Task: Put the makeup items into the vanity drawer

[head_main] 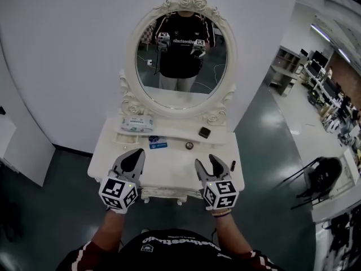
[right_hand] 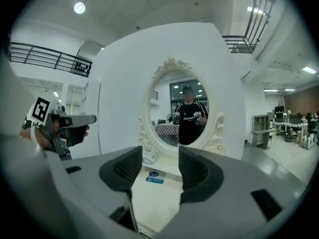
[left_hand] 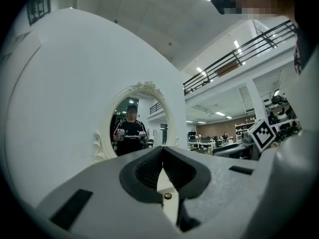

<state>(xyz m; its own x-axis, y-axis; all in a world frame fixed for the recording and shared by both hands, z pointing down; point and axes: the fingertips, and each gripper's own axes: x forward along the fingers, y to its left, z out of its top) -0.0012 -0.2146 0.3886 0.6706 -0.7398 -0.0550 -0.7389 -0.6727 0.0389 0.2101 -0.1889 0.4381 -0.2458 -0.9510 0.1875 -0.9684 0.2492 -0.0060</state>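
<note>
Hovering at the vanity (head_main: 169,169), left gripper (head_main: 137,152) fingers (left_hand: 144,171) touch, right gripper (head_main: 206,161) fingers (right_hand: 127,168) gape empty.

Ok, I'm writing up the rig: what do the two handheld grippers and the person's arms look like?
Both the left gripper and right gripper are light grey, with dark ribbed pads and a white cube of black square markers behind. The person's black top has white lettering and dark red, white-striped sleeves.
</note>
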